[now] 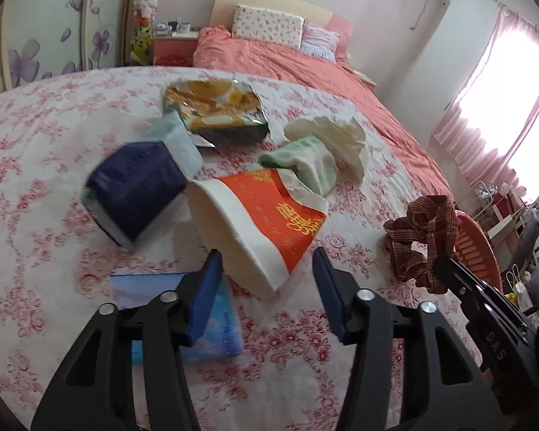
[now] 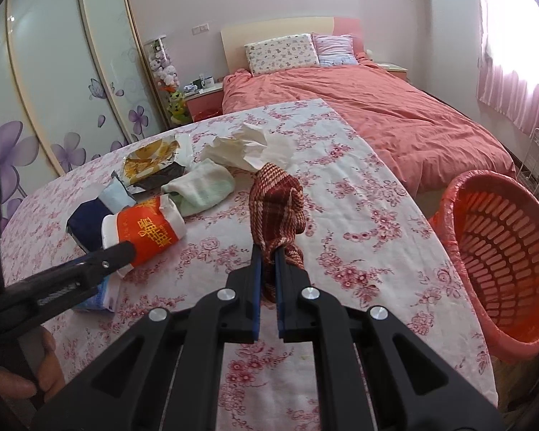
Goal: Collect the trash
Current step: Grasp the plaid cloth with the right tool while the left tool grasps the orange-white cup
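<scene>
The right gripper has its jaws nearly closed on one brown plaid cloth, pinched at its lower end so the cloth stands up from the fingertips, lifted over the tabletop near its right edge. The left gripper has its jaws spread wide and holds nothing; they frame the mouth end of one crushed red-and-white paper cup, which lies on its side, long axis running from the near side towards the far right. Behind it lie one navy packet, one yellow snack wrapper, one pale green sock and one crumpled white tissue. One blue packet lies under the left finger. One red basket stands beyond the right edge.
</scene>
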The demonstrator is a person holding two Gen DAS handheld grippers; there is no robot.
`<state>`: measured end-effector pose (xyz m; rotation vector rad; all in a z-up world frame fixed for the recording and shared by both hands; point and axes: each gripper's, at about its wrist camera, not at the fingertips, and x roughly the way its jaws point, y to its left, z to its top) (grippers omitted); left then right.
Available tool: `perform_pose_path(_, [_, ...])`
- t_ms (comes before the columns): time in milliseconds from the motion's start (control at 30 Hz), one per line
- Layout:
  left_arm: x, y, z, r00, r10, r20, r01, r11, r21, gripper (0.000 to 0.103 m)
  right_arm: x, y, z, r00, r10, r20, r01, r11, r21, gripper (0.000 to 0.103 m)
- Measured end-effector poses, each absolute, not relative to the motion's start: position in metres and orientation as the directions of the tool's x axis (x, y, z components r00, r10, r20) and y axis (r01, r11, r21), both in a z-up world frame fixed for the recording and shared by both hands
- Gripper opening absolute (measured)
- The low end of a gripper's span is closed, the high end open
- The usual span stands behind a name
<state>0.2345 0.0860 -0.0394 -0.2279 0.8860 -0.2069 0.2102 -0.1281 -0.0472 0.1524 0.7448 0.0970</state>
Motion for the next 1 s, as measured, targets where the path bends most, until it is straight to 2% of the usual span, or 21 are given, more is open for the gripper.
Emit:
perform_pose_path(100, [0.235, 0.08, -0.039, 0.612, -0.287, -0.737, 0.099, 0.952, -0.289, 0.04, 0.209, -0.133, -0.048, 0.734, 0.136, -0.665, -0.024, 0.984, 0.175, 0.007])
perform_pose_path(267, [0.236, 0.067, -0.035, 0.621, -0.299, -0.725, 0.132, 0.951, -0.279, 0.016, 0.207, -0.142, -0.049, 0.735, 0.129, -0.665, -0.008, 0.983, 0.182, 0.007])
perform_pose_path(367, [0.234, 0.063, -0.031, 0.636, -0.311, -0.706, 0.151, 0.948, -0.282, 0.006, 0.203, -0.148, -0.048, 0.738, 0.124, -0.663, -0.001, 0.983, 0.183, 0.007])
perform_pose_path(1000, [0.204, 0.025, 0.001, 0.675, -0.375, -0.635, 0.27, 0.927, -0.261, 0.004, 0.17, -0.187, -0.023, 0.784, 0.11, -0.611, 0.039, 0.974, 0.225, 0.007])
